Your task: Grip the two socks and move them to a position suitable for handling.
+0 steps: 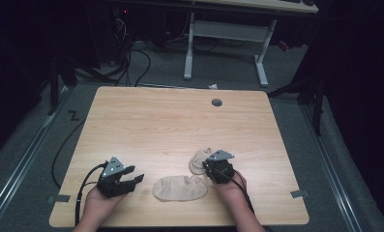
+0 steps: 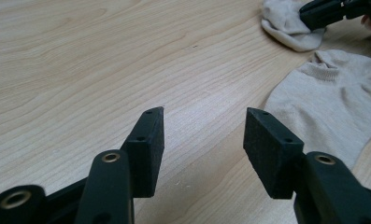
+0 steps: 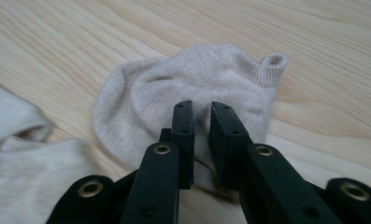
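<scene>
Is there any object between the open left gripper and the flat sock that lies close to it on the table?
Nothing visible. Between the left gripper and the flat sock there is bare table. The second sock lies farther away, at the right gripper.

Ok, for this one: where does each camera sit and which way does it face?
High view: above the person's side, looking forward and down on the table; forearms, both grippers.
Left gripper view: on the left gripper, open, facing the flat sock.
Right gripper view: on the right gripper, pinching the bunched sock.
Shared: both socks.
</scene>
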The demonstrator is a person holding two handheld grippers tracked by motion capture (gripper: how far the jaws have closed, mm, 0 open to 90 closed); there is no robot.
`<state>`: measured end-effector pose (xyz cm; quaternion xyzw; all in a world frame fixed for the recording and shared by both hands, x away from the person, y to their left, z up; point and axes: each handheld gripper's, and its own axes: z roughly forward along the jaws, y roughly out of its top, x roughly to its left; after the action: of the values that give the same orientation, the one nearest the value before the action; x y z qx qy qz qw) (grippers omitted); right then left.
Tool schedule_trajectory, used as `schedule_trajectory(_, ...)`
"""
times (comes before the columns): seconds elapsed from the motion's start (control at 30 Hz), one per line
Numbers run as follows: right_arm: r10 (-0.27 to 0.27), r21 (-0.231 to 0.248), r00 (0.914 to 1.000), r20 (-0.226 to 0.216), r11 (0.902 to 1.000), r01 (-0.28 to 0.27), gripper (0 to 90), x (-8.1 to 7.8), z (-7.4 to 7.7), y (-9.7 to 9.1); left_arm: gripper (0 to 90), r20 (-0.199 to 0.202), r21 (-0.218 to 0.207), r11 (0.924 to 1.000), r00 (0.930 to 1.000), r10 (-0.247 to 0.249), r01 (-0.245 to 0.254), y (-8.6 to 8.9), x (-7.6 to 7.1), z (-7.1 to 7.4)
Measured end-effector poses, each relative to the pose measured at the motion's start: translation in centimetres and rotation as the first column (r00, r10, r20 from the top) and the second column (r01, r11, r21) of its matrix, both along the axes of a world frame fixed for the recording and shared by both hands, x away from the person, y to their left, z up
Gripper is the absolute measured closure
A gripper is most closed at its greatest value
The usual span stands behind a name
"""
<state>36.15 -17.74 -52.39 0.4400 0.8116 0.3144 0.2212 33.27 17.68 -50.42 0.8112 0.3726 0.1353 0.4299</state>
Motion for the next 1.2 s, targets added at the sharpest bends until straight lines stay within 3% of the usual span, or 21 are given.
schedule_trajectory(0.23, 0.025, -0.003, 0.9997, 0.006, 0.9997, -0.025, 75.7, 0.1, -0.1, 1.7, 48.4, -0.003, -0.003, 1.0, 1.0, 0.008, -0.008, 0.4, -0.1, 0.0)
schedule_trajectory(0.4, 0.031, 0.003, 0.9995, 0.006, 0.9995, -0.032, 70.3, 0.2, 0.0, 1.7, 48.5, -0.001, -0.005, 0.9999, 0.9999, 0.014, -0.014, 0.5, -0.2, -0.1)
schedule_trajectory(0.53, 0.043, 0.025, 0.9985, 0.034, 0.9987, -0.044, 66.9, 0.0, 0.7, 1.8, 48.5, -0.001, -0.001, 0.9999, 0.9999, 0.017, -0.017, 0.7, -0.3, 0.0)
schedule_trajectory(0.7, 0.095, 0.039, 0.9925, 0.077, 0.9944, -0.098, 62.8, -0.1, 1.6, 3.1, 48.5, -0.003, 0.003, 0.9996, 0.9996, 0.028, -0.028, 1.2, -0.5, -0.1)
schedule_trajectory(0.97, 0.121, -0.006, 0.9909, 0.06, 0.9927, -0.12, 58.7, 0.7, 0.8, 4.7, 48.4, -0.007, 0.002, 0.9985, 0.9985, 0.054, -0.054, 2.3, -1.2, -0.1)
schedule_trajectory(1.03, 0.11, -0.031, 0.9934, 0.03, 0.9935, -0.11, 58.3, 1.2, 0.2, 4.8, 48.4, -0.009, 0.001, 0.9979, 0.9979, 0.064, -0.064, 2.6, -1.4, -0.1)
schedule_trajectory(1.2, 0.104, -0.031, 0.9943, 0.024, 0.9942, -0.103, 62.6, 1.6, -0.2, 4.8, 48.4, -0.009, 0.003, 0.9975, 0.9974, 0.071, -0.071, 2.8, -1.5, -0.1)
